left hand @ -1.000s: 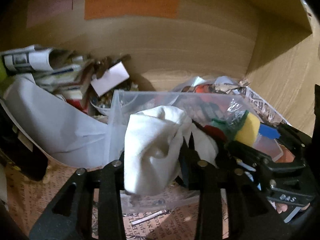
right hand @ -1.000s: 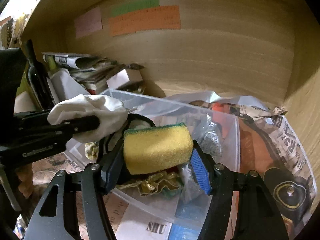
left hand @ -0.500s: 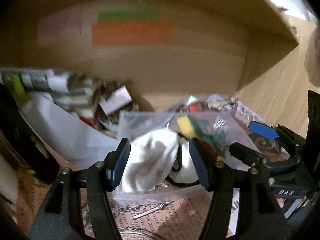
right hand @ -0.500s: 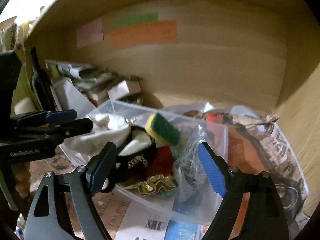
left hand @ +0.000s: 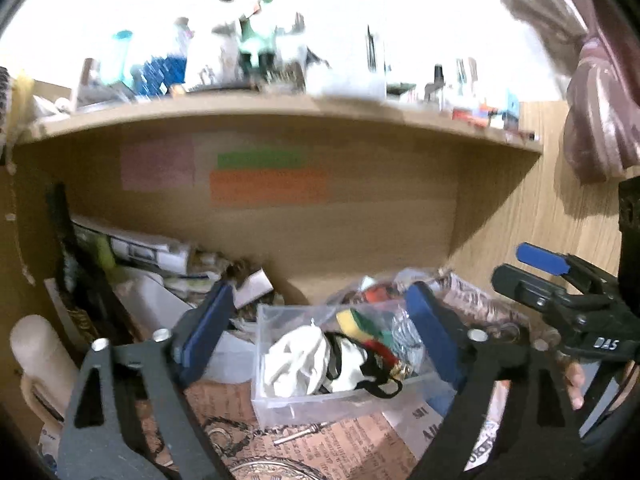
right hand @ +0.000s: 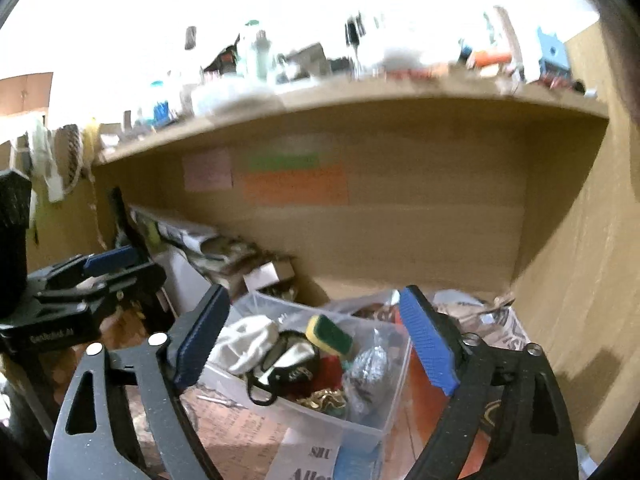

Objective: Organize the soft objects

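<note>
Both claws stand spread and empty: the left gripper (left hand: 320, 328) frames the clear plastic bin (left hand: 280, 400) from above and behind, and the right gripper (right hand: 316, 344) does likewise from the other side. Soft things lie inside that bin: a white cloth (left hand: 298, 360) bunched at its left end, a yellow-and-green sponge (right hand: 330, 334) tilted on top of the pile, a black-trimmed pouch (right hand: 288, 368) between them. A silvery scrubber bag (right hand: 366, 372) sits toward the bin's right side (soft or not, hard to say). Judging by this, the drop looks complete and the step in hand is a clean retreat. To do it well, lift straight back with the jaws wide, so no finger snags the cloth or the pouch's loop. Then scan the newspaper-covered shelf floor (left hand: 340, 444) around the bin for stragglers; the motion blur leaves the clutter at left unreadable.
</note>
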Tool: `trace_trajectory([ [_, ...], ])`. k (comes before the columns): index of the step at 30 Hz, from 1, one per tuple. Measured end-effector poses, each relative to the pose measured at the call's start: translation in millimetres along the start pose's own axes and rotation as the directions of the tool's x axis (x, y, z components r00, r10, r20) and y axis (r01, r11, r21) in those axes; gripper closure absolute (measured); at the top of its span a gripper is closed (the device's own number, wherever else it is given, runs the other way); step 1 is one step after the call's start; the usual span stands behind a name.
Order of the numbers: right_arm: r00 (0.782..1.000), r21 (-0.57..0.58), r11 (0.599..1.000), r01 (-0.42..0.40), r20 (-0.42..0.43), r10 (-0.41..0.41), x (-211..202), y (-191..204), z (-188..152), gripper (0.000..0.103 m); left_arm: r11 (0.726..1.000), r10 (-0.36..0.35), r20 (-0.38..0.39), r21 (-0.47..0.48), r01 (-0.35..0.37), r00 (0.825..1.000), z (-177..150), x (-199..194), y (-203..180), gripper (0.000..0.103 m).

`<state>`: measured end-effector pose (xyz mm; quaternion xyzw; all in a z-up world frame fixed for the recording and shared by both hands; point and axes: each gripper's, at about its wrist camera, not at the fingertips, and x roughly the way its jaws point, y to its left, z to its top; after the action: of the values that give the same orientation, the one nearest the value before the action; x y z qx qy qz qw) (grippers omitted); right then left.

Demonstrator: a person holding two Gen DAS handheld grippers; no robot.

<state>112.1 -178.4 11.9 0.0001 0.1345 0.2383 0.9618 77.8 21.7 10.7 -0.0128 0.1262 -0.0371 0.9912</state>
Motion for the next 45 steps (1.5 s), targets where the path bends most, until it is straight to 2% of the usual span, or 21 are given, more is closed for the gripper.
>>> trace_trajectory([
  [2,1.0,-0.003,1.0,0.008,0.025,-0.007,-7,2,2,0.0,1.0,0.008,0.022,0.007,-0.009,1.0,1,-11,-1,0.011],
  [4,0.999,-0.003,1.0,0.008,0.045,-0.008,-13,4,3,0.0,1.0,0.012,0.036,0.005,-0.012,0.999,2,-17,-1,0.002],
  [9,0.998,-0.004,1.0,0.006,0.061,-0.006,-22,7,5,0.0,1.0,0.014,0.053,0.007,-0.014,0.998,1,-30,-3,0.0],
  [45,0.998,0.012,1.0,-0.001,0.063,0.0,-32,12,-2,0.0,1.0,0.022,0.046,0.013,-0.022,0.999,-6,-34,-10,0.0],
])
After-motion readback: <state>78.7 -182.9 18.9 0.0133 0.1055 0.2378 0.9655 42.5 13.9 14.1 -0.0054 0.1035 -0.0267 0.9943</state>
